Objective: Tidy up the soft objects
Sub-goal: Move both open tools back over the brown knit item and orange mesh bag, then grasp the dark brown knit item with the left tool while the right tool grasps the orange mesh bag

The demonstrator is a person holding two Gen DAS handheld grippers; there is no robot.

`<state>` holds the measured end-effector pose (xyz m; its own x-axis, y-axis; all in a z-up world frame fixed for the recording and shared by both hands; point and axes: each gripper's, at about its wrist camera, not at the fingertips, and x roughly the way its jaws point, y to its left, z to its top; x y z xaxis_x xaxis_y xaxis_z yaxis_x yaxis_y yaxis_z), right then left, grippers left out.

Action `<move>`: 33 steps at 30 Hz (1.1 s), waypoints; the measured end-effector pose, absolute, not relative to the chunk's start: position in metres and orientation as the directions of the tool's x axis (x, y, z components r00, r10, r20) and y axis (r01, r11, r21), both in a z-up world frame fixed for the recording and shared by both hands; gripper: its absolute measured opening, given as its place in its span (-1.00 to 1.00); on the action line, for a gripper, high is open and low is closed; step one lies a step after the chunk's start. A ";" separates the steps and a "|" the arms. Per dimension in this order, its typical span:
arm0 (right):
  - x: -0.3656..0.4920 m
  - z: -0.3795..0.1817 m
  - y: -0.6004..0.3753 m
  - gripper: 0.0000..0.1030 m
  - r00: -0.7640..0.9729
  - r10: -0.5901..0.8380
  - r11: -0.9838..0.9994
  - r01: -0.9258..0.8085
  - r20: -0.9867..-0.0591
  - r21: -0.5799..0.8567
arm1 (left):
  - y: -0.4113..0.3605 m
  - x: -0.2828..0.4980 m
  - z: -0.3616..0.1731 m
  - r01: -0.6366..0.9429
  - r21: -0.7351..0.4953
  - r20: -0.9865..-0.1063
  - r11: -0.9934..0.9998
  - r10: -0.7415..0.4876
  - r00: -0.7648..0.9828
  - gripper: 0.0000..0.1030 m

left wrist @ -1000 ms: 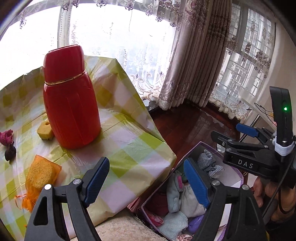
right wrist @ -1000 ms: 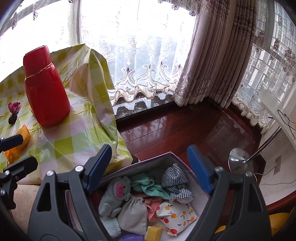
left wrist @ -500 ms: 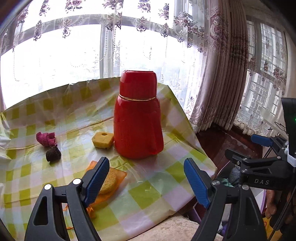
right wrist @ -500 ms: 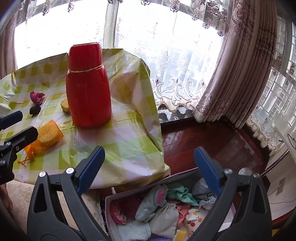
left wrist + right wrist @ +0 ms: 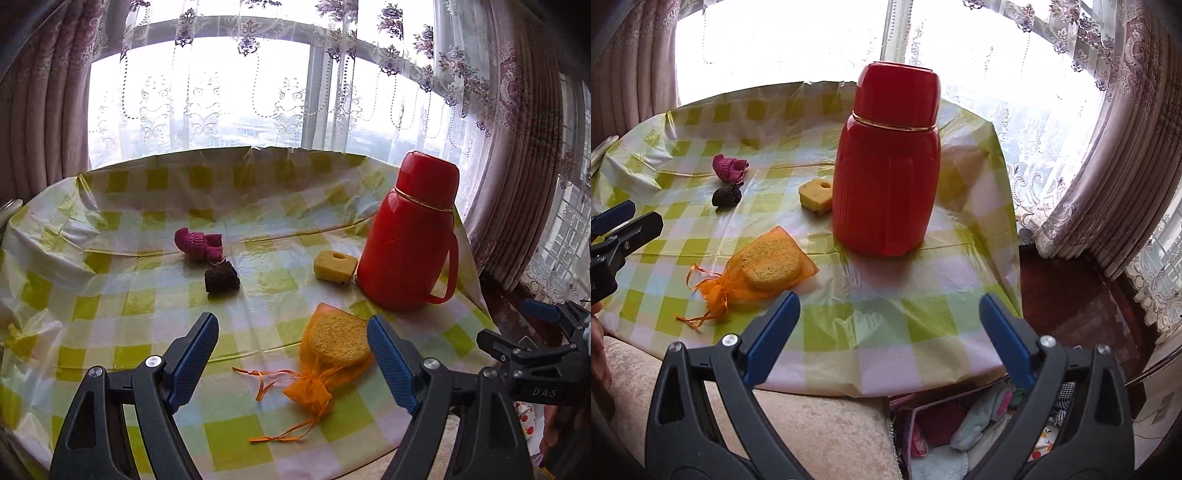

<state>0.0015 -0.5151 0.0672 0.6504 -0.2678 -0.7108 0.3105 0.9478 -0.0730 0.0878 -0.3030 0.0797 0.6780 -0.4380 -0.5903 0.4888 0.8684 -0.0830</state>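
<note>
On the checked tablecloth (image 5: 110, 325) lie an orange mesh bag with a round sponge (image 5: 332, 350), a yellow sponge block (image 5: 335, 266), a pink knitted piece (image 5: 197, 243) and a dark brown knitted piece (image 5: 221, 278). My left gripper (image 5: 291, 358) is open and empty, just in front of the orange bag. My right gripper (image 5: 890, 336) is open and empty over the table's front edge; the bag (image 5: 764, 264) lies to its left. A box of soft items (image 5: 979, 432) sits on the floor below it.
A tall red thermos (image 5: 410, 240) stands at the table's right, beside the yellow sponge (image 5: 815, 196). A beige cushion (image 5: 812, 424) lies in front of the table. Curtains and windows stand behind. The right gripper shows in the left wrist view (image 5: 532, 354).
Both grippers swung left and up from the floor box toward the table. The tabletop items now fill both views; the box has dropped to the right wrist view's bottom edge.
</note>
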 end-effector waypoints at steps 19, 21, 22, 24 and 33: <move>0.112 0.006 -0.471 0.91 0.553 -0.071 0.977 0.207 -0.830 0.055 | -0.268 0.170 0.038 0.325 -0.203 -0.734 0.924 -0.363 0.574 0.62; 0.120 0.002 -0.468 0.91 0.546 -0.072 0.977 0.207 -0.835 0.051 | -0.270 0.179 0.034 0.313 -0.208 -0.739 0.927 -0.358 0.571 0.62; 0.124 0.000 -0.467 0.91 0.541 -0.077 0.977 0.209 -0.837 0.045 | -0.272 0.184 0.031 0.311 -0.210 -0.741 0.927 -0.359 0.568 0.62; 0.130 -0.003 -0.466 0.91 0.532 -0.084 0.976 0.215 -0.843 0.039 | -0.276 0.194 0.025 0.305 -0.216 -0.747 0.928 -0.358 0.561 0.61; 0.146 -0.017 -0.459 0.91 0.510 -0.106 0.977 0.215 -0.853 0.008 | -0.290 0.242 0.014 0.282 -0.232 -0.747 0.931 -0.356 0.562 0.61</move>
